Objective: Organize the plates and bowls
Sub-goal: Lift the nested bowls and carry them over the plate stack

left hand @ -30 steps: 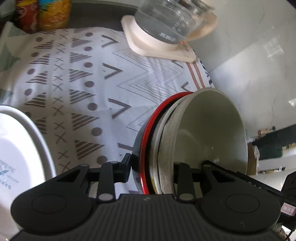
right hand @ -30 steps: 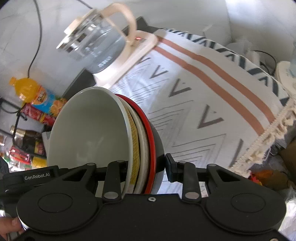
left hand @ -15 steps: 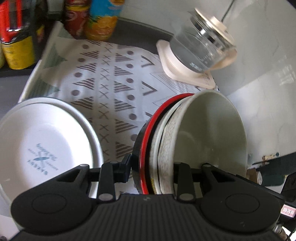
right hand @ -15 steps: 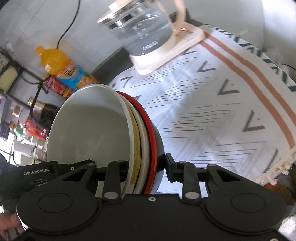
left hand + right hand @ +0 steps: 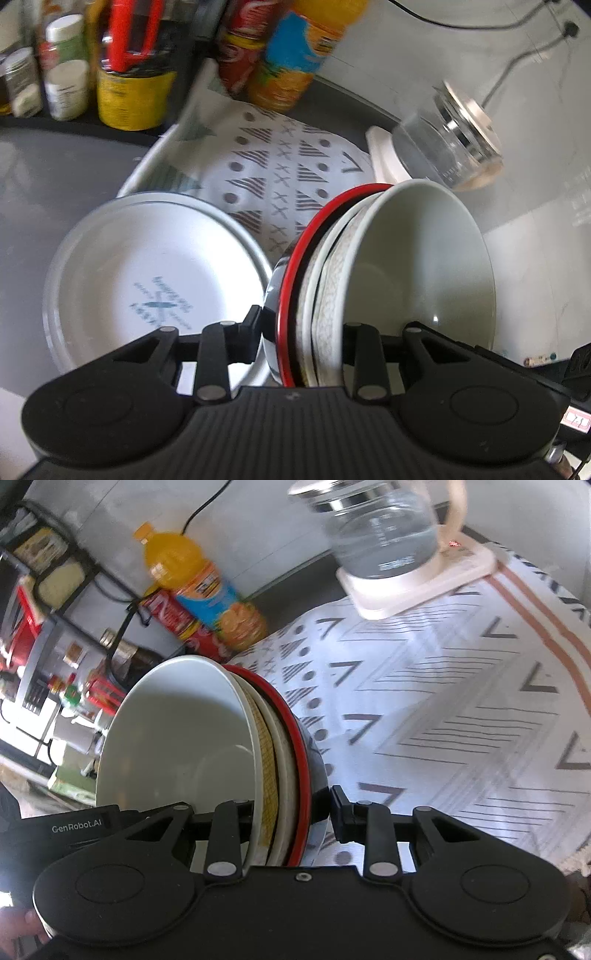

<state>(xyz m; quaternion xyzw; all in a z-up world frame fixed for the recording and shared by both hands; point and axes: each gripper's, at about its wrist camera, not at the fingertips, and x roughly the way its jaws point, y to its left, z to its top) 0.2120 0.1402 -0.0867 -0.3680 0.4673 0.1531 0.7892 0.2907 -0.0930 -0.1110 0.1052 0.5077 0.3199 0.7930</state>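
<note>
We've got both grippers clamped on the bowl stack (image 5: 369, 280) – left gripper (image 5: 301, 328) and right gripper (image 5: 291, 808) each pinch opposite rims, stack tipped on edge above the cloth (image 5: 443, 716). Vs. 1 s ago, the white plate (image 5: 147, 280) is now fully in view at left, bottles (image 5: 295, 55) closer.
</note>
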